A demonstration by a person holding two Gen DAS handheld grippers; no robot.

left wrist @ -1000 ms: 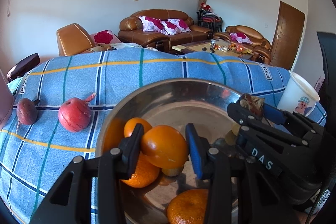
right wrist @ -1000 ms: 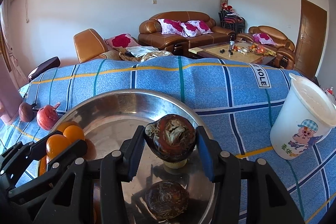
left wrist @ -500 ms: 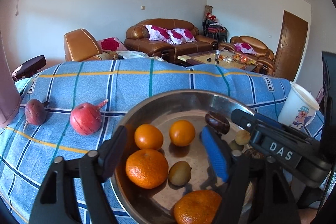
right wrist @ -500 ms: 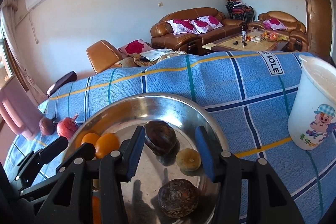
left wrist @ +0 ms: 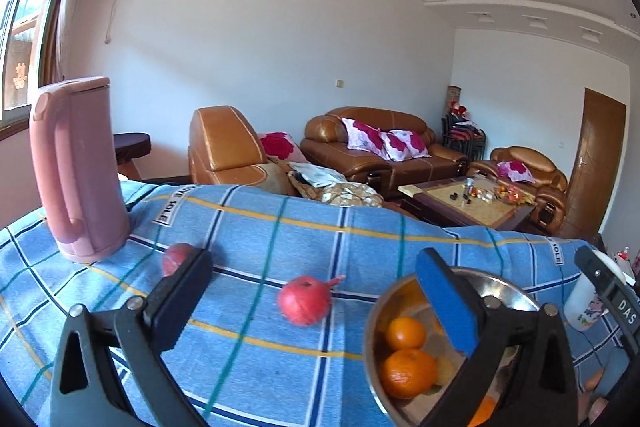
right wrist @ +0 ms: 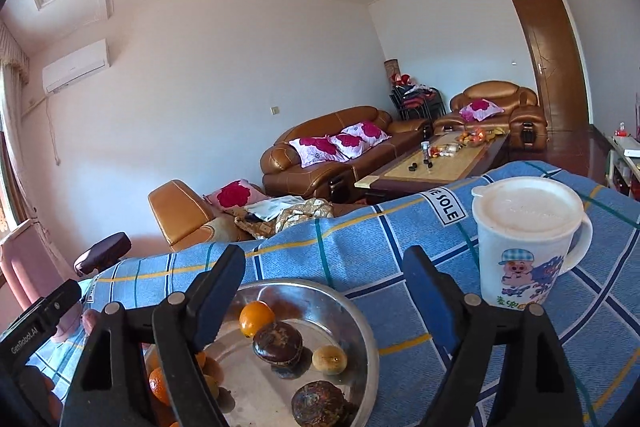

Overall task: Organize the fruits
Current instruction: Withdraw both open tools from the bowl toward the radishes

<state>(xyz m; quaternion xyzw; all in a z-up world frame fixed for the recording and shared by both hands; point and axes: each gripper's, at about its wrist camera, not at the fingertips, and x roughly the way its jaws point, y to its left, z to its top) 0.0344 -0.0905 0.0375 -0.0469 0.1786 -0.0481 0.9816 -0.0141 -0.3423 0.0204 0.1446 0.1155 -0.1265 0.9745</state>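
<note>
Round red pomegranate (left wrist: pixel 305 300) on blue checked cloth (left wrist: pixel 280 227), between wide-open, empty left tongs (left wrist: pixel 312 291); right tongs (right wrist: pixel 324 287) wide, empty.

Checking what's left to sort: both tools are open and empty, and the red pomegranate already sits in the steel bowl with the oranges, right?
Not quite. The left wrist view shows the pomegranate lying on the blue cloth, outside the steel bowl. Both tools, left and right, are open and empty.

"SOLE" on the blue checked cloth (right wrist: pixel 446 213) label — "DAS" on the right hand-held gripper (left wrist: pixel 624 305).
</note>
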